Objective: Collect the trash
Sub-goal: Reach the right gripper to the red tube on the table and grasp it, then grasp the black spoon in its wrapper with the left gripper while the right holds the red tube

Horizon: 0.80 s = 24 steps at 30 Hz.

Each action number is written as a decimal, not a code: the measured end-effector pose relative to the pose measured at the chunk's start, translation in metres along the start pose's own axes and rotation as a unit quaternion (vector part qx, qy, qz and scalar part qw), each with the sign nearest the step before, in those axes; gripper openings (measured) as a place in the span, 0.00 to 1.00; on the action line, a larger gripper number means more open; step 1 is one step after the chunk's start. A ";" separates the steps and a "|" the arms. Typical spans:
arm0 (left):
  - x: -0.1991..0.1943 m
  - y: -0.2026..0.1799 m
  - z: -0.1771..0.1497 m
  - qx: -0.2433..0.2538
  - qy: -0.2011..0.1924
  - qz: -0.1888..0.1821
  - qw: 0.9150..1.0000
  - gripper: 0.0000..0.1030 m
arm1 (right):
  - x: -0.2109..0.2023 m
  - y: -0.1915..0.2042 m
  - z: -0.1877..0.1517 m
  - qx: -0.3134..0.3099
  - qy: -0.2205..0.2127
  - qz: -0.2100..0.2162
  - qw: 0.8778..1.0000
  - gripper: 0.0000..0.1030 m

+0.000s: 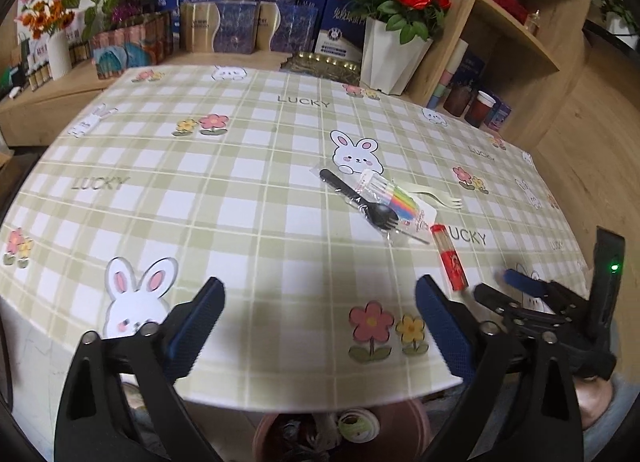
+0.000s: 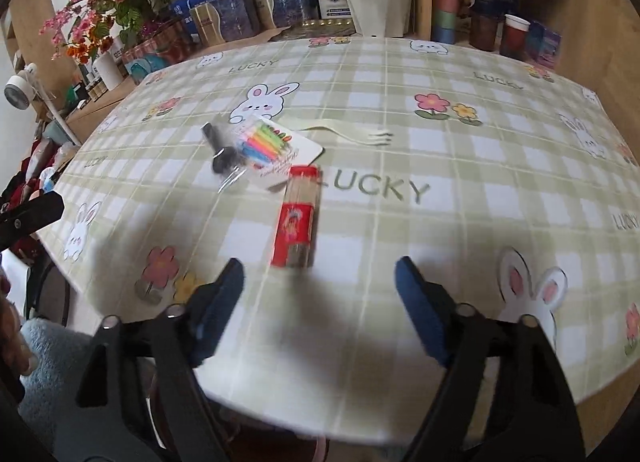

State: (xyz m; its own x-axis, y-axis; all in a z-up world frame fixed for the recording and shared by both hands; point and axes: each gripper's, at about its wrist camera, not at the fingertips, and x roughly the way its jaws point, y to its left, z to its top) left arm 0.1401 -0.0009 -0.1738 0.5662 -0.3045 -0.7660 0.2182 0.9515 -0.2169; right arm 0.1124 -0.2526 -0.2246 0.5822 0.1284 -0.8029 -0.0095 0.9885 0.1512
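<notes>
Checked green cloth with rabbits and flowers covers the counter point(image 2: 480, 166), and under its near edge a pink bin point(image 1: 416, 418) sits low, likely so the trash can be dropped straight in

Nearest, the left tool point(image 1: 320, 326) hovers over the front edge with its blue pads wide apart and nothing between them. The right tool point(image 2: 320, 294) hangs a little further in, also spread apart and empty, lined up with the red tube point(image 2: 296, 218) just ahead of it; I judge that tube to be the first thing to be picked up

Touching the tube's far end lies a pack of coloured candles point(image 2: 266, 142) on a white card. A black fork point(image 1: 360, 200) in clear wrap lies across the pack, and a pale fork point(image 2: 348, 133) rests just beside it. All this trash sits clustered mid-counter, within reach of either tool

Farthest back stand boxes point(image 1: 236, 26), a white pot of red flowers point(image 1: 390, 54) and wooden shelves point(image 1: 516, 18)
</notes>
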 end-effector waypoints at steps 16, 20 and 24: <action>0.073 -0.026 0.028 -0.024 0.051 -0.021 0.998 0.70 | 0.041 0.018 0.025 -0.036 0.012 -0.021 0.999 0.26; 0.093 -0.033 0.039 -0.037 0.059 -0.021 0.997 0.67 | 0.038 0.009 0.022 -0.032 0.008 -0.026 0.999 0.26; 0.109 -0.054 0.048 0.000 0.049 0.012 0.999 0.67 | 0.034 0.000 0.017 -0.022 0.003 -0.024 0.999 0.26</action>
State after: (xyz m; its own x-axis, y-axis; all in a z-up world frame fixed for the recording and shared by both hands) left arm 0.2282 -0.0875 -0.2167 0.4901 -0.2755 -0.8270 0.2051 0.9585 -0.1978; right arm 0.1464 -0.2493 -0.2422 0.5778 0.0818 -0.8120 -0.0182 0.9960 0.0874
